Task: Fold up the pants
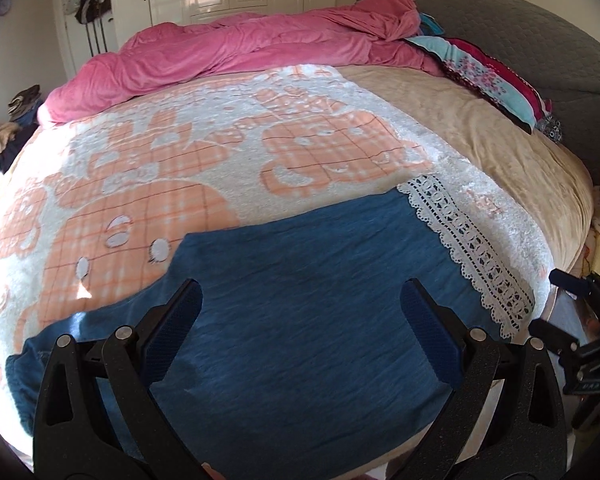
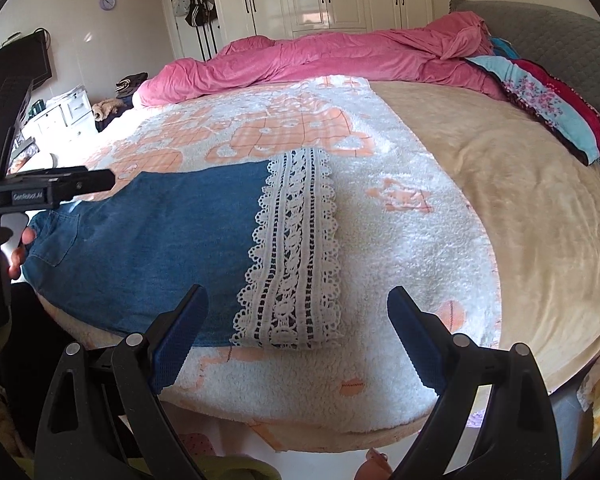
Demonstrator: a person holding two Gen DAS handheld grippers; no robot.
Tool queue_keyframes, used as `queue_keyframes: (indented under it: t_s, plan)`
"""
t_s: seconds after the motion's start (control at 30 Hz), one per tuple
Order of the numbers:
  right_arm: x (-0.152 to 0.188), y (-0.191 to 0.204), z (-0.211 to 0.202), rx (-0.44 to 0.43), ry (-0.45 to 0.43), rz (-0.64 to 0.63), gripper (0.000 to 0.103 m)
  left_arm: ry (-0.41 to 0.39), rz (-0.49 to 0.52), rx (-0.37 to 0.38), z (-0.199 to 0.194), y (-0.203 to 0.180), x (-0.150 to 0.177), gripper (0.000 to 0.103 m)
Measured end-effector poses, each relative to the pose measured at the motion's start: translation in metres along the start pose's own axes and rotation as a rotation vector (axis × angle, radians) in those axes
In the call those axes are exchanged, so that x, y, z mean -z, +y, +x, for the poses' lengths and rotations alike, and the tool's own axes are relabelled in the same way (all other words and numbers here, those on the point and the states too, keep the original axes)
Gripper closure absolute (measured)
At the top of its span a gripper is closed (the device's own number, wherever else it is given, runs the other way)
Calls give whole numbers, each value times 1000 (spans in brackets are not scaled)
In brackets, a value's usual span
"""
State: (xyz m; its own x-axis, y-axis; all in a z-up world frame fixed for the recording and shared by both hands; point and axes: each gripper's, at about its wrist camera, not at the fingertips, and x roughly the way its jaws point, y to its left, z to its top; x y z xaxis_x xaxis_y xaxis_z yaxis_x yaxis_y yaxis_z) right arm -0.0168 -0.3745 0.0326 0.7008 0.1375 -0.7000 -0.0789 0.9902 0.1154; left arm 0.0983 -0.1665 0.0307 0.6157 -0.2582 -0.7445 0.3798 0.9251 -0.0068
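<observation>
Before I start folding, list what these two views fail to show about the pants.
- Pants near edge: left wrist view, cut off by the frame bottom and the left gripper.
- Waist end: right wrist view, partly behind the left gripper's body and a hand.
- Layers under the lace hem: covered by the top layer in both views.
- Right gripper: open, holding nothing.

1. The left gripper point(image 1: 300, 312) pointed forward with its jaws spread wide, nothing between the pads.
2. The right gripper point(image 2: 298, 316) pointed forward, jaws likewise spread wide and empty.
3. In the right wrist view, a hand point(image 2: 18, 246) gripped the left gripper's handle at the frame's left edge, fingers curled around it.
</observation>
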Motion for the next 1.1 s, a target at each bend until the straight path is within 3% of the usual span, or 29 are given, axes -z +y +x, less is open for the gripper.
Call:
queue_keyframes:
  t_s: [0.73,0.87,1.1]
  plan:
    - [-1,3,22,-54,45,79,13,61,98,58,71,-28,-39,10]
    - [1,2,28,-61,58,100,13,61,118,93,90,-33,-53,10]
    - [4,-1,35,-101,76,170,14,89,136,231,129,-38,-76,10]
